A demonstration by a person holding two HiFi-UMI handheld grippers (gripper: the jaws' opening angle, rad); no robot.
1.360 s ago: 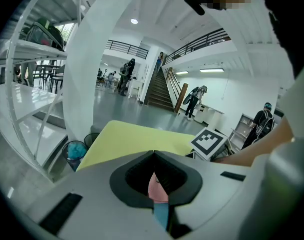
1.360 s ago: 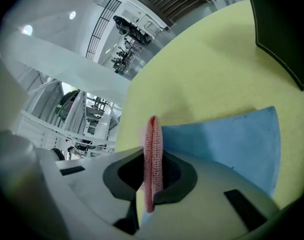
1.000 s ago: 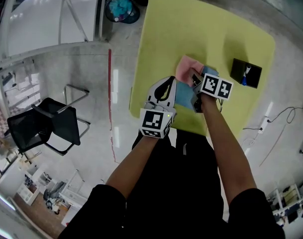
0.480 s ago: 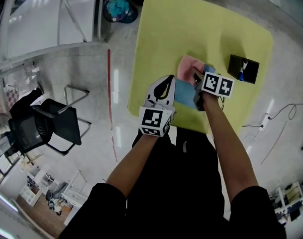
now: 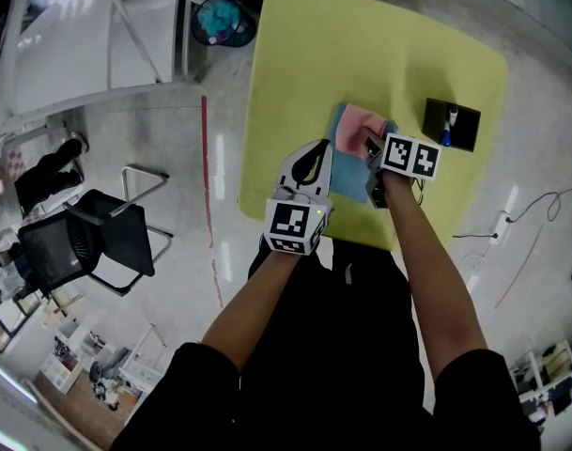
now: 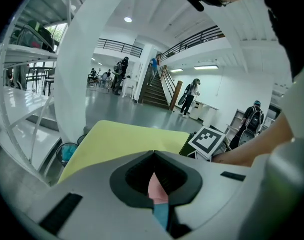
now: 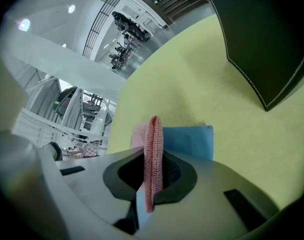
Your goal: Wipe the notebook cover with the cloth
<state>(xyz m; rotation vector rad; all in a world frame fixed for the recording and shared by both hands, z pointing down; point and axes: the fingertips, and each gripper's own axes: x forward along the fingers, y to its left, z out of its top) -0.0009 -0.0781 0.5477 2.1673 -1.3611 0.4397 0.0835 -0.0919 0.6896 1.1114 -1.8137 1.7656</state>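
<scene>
A blue notebook point(image 5: 346, 172) lies on the yellow-green table point(image 5: 379, 54), near its front edge. A pink knitted cloth point(image 5: 361, 128) rests on the notebook's far part. My right gripper point(image 5: 372, 148) is shut on the cloth; in the right gripper view the pink cloth point(image 7: 152, 149) stands as a folded strip pinched between the jaws, with the notebook point(image 7: 189, 140) just behind it. My left gripper point(image 5: 314, 163) is shut, its tips at the notebook's left edge. Through its jaws point(image 6: 154, 156) show a sliver of cloth point(image 6: 156, 189) and notebook point(image 6: 162, 215).
A black case point(image 5: 452, 125) with a pen-like item lies on the table to the right; it shows large and dark point(image 7: 264, 39) in the right gripper view. On the floor to the left are a black chair point(image 5: 88, 238), a bin point(image 5: 215, 19) and white shelving point(image 5: 88, 36).
The right gripper has drawn the cloth slightly right over the cover, so blue now shows left of the cloth. The left gripper stays put.
</scene>
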